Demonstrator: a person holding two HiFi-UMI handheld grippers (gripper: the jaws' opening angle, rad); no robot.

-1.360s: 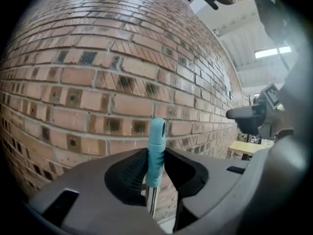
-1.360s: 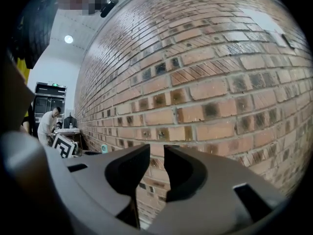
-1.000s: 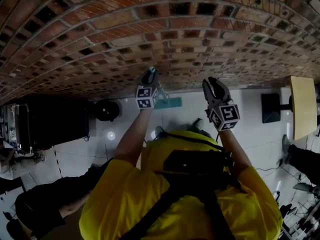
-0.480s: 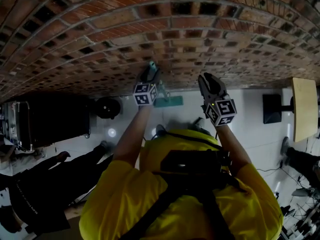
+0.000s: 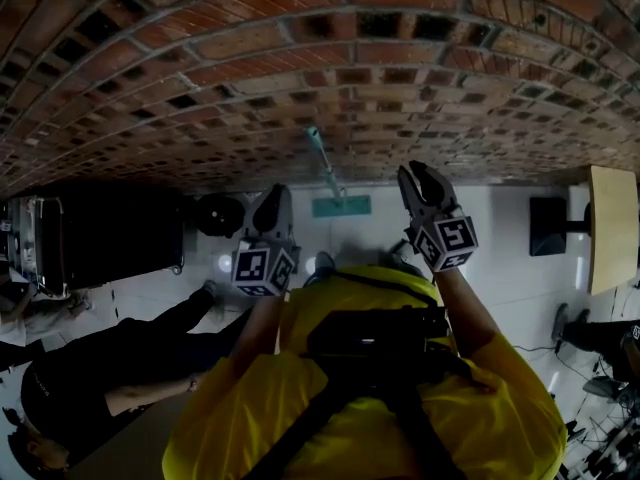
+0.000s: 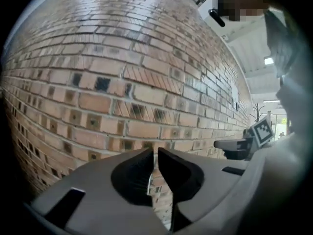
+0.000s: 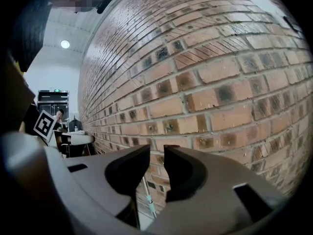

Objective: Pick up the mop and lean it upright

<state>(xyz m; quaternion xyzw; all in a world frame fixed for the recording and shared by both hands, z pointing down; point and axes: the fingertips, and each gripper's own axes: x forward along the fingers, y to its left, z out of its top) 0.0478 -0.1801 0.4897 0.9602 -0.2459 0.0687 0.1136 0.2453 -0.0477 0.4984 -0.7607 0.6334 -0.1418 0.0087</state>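
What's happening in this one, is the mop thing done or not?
A person in a yellow shirt faces a brick wall with a gripper in each hand. The mop leans upright against the wall with its teal head on the floor, and neither gripper touches it. The left gripper has its jaws closing on nothing. The right gripper has its jaws slightly apart and empty. The leaning looks done.

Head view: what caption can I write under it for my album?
Mop leans against the brick wall; left gripper, jaws closing on nothing, and right gripper hang clear of it.
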